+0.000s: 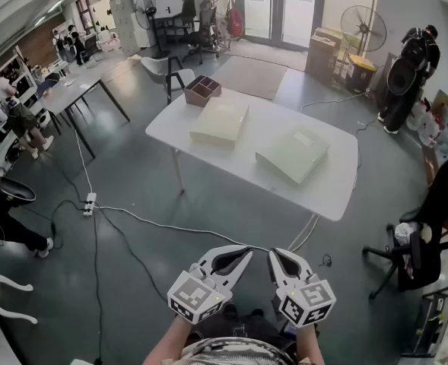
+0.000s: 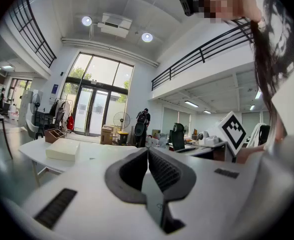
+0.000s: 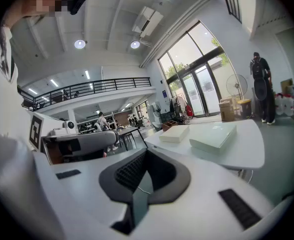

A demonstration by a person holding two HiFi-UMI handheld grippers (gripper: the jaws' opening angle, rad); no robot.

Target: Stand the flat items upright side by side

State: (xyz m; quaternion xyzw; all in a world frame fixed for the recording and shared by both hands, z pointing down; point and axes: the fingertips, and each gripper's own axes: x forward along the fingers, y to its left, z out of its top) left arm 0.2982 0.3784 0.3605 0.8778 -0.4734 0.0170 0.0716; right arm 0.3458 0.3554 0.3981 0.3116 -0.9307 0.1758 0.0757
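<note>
My left hand-held gripper (image 1: 243, 255) and right hand-held gripper (image 1: 273, 255) were both closed tight, holding nothing (side by side). Well ahead of them, the cream box (image 1: 219, 121) and green box (image 1: 293, 155) lay flat on the tabletop (image 1: 338, 192), apart.

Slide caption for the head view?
Shut, empty left tool and right tool face white table holding two flat boxes, brown tray.

White table (image 1: 330, 188), cream box (image 1: 219, 121), seemingly pale-green box (image 1: 293, 155).
</note>
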